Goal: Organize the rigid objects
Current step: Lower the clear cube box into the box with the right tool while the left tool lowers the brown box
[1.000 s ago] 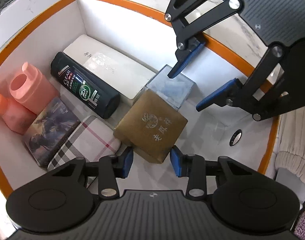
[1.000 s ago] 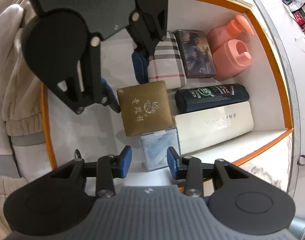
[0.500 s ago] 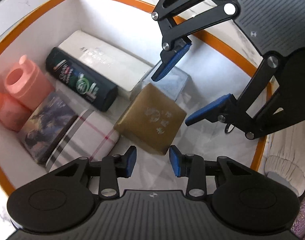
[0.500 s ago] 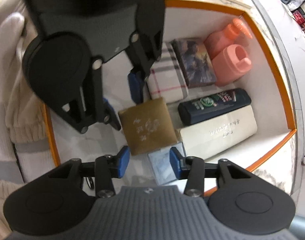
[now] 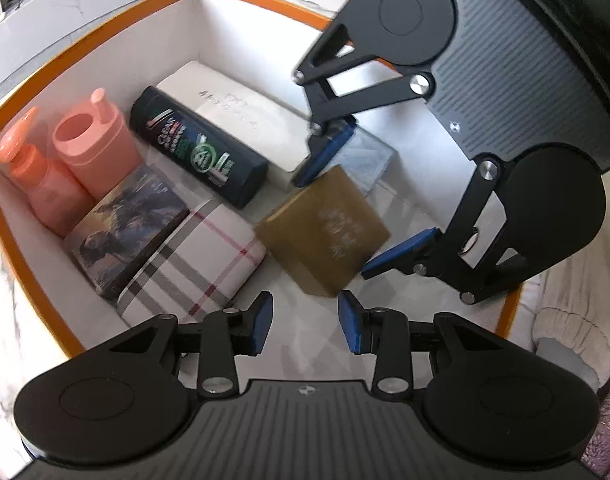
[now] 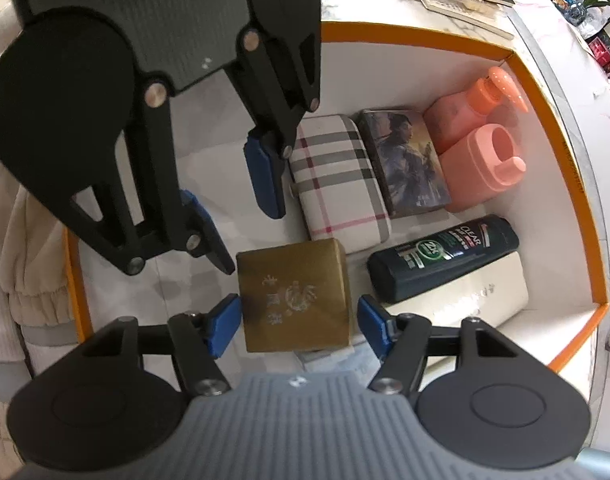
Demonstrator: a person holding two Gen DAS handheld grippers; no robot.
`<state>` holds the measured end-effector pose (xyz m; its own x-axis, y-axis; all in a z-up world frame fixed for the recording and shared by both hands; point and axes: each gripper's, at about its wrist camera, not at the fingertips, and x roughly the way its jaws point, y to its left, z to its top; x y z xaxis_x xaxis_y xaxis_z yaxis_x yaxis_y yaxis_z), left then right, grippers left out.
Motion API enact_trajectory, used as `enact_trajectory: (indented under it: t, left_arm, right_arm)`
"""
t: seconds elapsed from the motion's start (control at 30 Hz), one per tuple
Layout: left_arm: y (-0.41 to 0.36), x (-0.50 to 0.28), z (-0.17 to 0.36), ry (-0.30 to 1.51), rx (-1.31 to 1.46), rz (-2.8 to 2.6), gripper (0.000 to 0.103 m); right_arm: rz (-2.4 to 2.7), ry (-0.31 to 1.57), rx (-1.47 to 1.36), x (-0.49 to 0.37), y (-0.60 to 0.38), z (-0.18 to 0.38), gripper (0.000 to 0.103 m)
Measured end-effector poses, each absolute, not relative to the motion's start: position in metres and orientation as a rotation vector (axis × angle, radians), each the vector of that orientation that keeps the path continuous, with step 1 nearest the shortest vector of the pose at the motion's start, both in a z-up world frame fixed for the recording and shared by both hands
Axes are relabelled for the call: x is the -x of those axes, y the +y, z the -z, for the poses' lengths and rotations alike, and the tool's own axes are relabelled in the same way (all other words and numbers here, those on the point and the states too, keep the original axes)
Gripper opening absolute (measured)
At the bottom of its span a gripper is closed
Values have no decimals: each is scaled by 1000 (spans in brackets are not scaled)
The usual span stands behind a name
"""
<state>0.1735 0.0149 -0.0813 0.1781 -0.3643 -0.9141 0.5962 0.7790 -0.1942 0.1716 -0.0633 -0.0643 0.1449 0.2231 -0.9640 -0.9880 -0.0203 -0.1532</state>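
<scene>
Inside the orange-rimmed box [image 6: 561,184] on the marble desk [image 6: 609,128], the right hand-held gripper [image 6: 299,322] is opening its jaws, which straddle the gold box [image 6: 295,294] without the pads pressing it. The gold box sits on the box floor just beside the plaid case [image 6: 337,176] and the dark shampoo bottle [image 6: 445,258]. The left hand-held gripper [image 5: 305,322] hovers spread and empty just short of the gold box's near corner.
</scene>
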Motion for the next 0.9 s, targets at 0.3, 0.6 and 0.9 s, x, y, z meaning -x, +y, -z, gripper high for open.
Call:
enact_trajectory:
  t: [0.3,0.6,0.9]
  left_arm:
    - [40,-158,87,1179,-209,721,44]
    - [43,-159,86,1147,-192,729,43]
    - [46,-153,81,1128,-175,748,41]
  right_arm:
    - [-1237,1068,1133,-182,-56,65,61]
    - [-1207,1070,1216,-174,-43,73,63]
    - [-1209,1031,1181,-167,-43,72,61]
